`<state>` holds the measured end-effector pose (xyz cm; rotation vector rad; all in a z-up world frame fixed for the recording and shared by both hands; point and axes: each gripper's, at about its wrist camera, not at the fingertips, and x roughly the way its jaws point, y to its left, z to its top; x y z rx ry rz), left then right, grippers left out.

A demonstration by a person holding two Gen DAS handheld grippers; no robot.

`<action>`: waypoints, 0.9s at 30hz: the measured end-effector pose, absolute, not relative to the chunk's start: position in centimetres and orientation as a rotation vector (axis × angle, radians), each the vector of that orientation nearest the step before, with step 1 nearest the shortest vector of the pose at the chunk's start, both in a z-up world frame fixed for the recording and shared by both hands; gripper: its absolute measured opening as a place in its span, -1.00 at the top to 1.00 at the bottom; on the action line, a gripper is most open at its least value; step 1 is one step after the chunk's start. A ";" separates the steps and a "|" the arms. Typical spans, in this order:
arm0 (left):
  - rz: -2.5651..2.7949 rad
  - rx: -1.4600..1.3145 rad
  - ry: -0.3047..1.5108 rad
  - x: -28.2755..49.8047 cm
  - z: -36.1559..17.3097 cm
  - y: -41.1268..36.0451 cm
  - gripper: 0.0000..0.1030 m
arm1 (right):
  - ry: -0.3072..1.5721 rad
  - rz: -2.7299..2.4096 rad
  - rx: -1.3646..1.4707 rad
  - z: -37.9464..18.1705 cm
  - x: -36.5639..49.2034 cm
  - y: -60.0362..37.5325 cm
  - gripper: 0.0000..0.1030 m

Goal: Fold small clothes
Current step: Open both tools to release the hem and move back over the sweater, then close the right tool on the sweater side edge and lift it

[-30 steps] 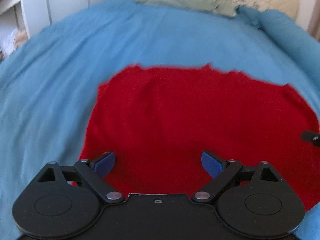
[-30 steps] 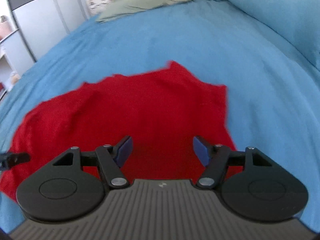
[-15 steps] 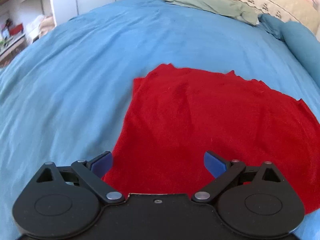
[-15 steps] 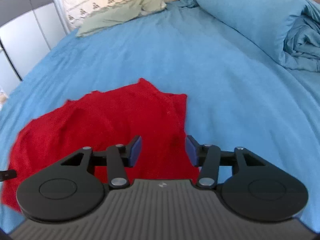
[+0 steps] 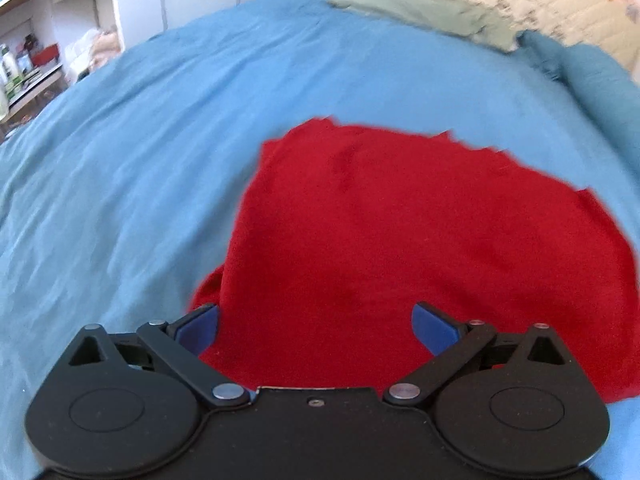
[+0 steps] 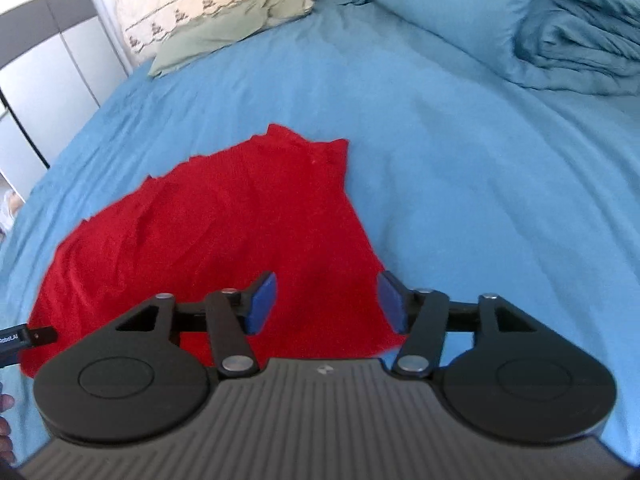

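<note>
On the blue bedsheet (image 5: pixel 120 184), seen from the left wrist, a red garment (image 5: pixel 400 240) lies spread fairly flat, its near edge just under the left gripper (image 5: pixel 316 322). That gripper's blue pads (image 5: pixel 198 326) stand spread wide, the jaws opening, with nothing pinched; red cloth shows below the gap, seemingly untouched, though motion blur makes contact hard to rule out. A green pillow (image 5: pixel 420 12) sits well apart at the bed's head, and open shelves (image 5: pixel 36 64) at far left hold small bottles and boxes too blurred to name.

From the right wrist, the same garment (image 6: pixel 224 232) runs leftward, its right edge falling between the pads of the right gripper (image 6: pixel 326 302). Those jaws are opening too, and no cloth is caught between them. Both tools likely hang over the near hem to take its two corners for a fold away from the person. A bundled blue duvet (image 6: pixel 560 32) rests at upper right, clear of the work.
</note>
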<state>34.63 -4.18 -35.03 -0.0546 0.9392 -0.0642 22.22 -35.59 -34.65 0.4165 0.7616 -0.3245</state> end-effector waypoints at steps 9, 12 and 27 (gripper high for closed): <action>-0.258 -0.034 0.929 33.5 -34.3 -11.2 -1.00 | 0.844 -0.304 0.566 -36.7 18.9 -35.8 -0.64; -0.290 -0.010 0.893 34.6 -35.2 -12.7 -1.00 | 0.815 -0.311 0.614 -37.9 18.9 -36.1 -0.61; -0.145 -0.037 0.899 41.4 -39.9 -15.2 -1.00 | 0.640 -0.354 0.763 -39.9 21.9 -36.8 -0.54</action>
